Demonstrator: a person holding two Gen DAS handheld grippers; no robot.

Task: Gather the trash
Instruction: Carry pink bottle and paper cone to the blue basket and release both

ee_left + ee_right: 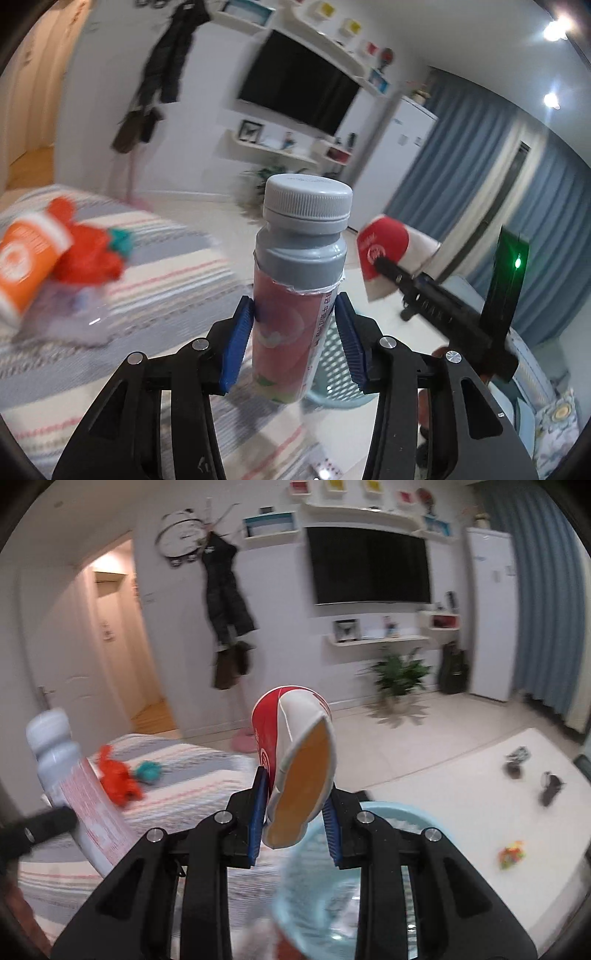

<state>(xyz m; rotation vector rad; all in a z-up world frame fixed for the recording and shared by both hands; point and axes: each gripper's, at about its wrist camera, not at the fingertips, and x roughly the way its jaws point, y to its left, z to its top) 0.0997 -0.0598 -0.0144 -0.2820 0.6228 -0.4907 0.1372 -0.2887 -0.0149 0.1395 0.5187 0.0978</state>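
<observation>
Both tongs loaded. Left gripper (295, 332) pinching the pink-labelled bottle (295, 295) low on its body, blue pads (236, 343) pressed against the label, grey cap up, long axis upright with a slight lean. Right gripper (295, 812) squeezing the crushed red-and-white paper cup (299, 768), mouth flattened and facing the camera, orange-brown inside showing.

Largest first: striped bed (155, 280) spread across the left and near side; pale blue mesh basket (325, 867) just below and beyond the right gripper's fingertips, apparently the goal for the trash. In the left wrist view, only a slice of that basket (332, 369) seen behind the bottle, down and to the right. Judged from this, right hand nearer the basket; cup almost above its rim, needing little more than a release; bottle needing a short carry rightward and down.

Left wrist view alone: orange tube (26, 266) lying on the bed at far left beside a red toy (88, 258). Right wrist view alone: small colourful scrap (511, 854) on the white mat (461, 794) at right, possibly more trash.
</observation>
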